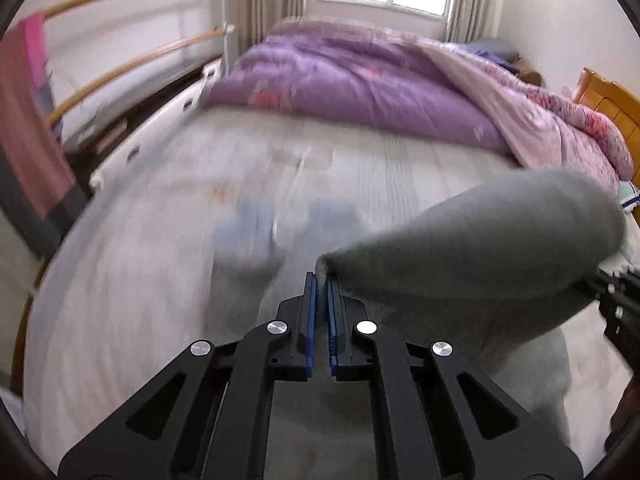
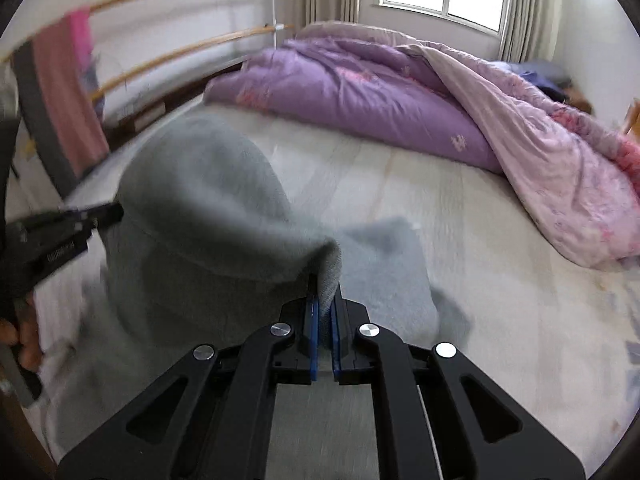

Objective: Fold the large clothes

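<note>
Early in the fold. Left gripper (image 1: 322, 280) is clamped on one edge of the grey garment (image 1: 480, 248); right gripper (image 2: 325, 284) is pinched on the other end. The cloth is raised and stretched between them over the white bed sheet (image 1: 160, 240), and the rest trails below. No finished fold visible. Purple quilt (image 2: 360, 96) is heaped well apart.
</note>
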The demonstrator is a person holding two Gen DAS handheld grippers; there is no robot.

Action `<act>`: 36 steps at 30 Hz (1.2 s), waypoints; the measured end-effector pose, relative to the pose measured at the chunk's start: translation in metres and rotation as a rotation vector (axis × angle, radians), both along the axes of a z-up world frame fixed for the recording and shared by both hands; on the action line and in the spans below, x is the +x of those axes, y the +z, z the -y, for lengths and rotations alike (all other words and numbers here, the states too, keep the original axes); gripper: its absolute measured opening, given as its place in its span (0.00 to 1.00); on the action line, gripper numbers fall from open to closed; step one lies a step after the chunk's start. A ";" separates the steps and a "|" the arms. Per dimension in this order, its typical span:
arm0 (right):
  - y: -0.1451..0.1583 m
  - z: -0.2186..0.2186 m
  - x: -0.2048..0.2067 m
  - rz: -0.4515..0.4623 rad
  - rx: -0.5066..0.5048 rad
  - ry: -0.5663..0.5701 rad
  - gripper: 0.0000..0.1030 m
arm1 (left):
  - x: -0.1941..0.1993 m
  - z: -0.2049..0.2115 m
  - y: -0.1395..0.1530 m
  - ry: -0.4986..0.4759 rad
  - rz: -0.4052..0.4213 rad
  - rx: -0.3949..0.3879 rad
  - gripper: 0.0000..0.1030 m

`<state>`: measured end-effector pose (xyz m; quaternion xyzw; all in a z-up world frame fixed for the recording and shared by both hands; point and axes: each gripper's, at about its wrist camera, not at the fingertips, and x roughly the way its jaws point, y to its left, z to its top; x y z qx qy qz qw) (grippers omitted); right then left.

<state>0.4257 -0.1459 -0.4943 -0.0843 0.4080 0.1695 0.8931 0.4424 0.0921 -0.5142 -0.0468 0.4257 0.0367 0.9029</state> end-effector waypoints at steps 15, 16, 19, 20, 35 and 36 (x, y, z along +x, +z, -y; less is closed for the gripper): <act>-0.046 0.065 -0.069 -0.336 0.313 -0.383 0.63 | -0.067 -0.016 -0.027 0.138 -0.198 -0.352 0.79; -0.042 0.063 -0.059 -0.325 0.357 -0.379 0.60 | -0.060 -0.012 -0.026 0.135 -0.206 -0.348 0.79; -0.043 0.057 -0.021 -0.315 0.392 -0.399 0.50 | -0.036 0.000 -0.016 0.108 -0.155 -0.356 0.79; -0.044 0.061 -0.017 -0.313 0.365 -0.411 0.49 | -0.028 0.004 -0.016 0.091 -0.155 -0.365 0.79; -0.113 0.094 -0.001 -0.559 0.372 -0.552 0.21 | -0.009 0.007 -0.077 0.148 -0.416 -0.277 0.72; -0.102 0.098 0.001 -0.554 0.393 -0.553 0.23 | -0.005 -0.001 -0.067 0.147 -0.402 -0.318 0.72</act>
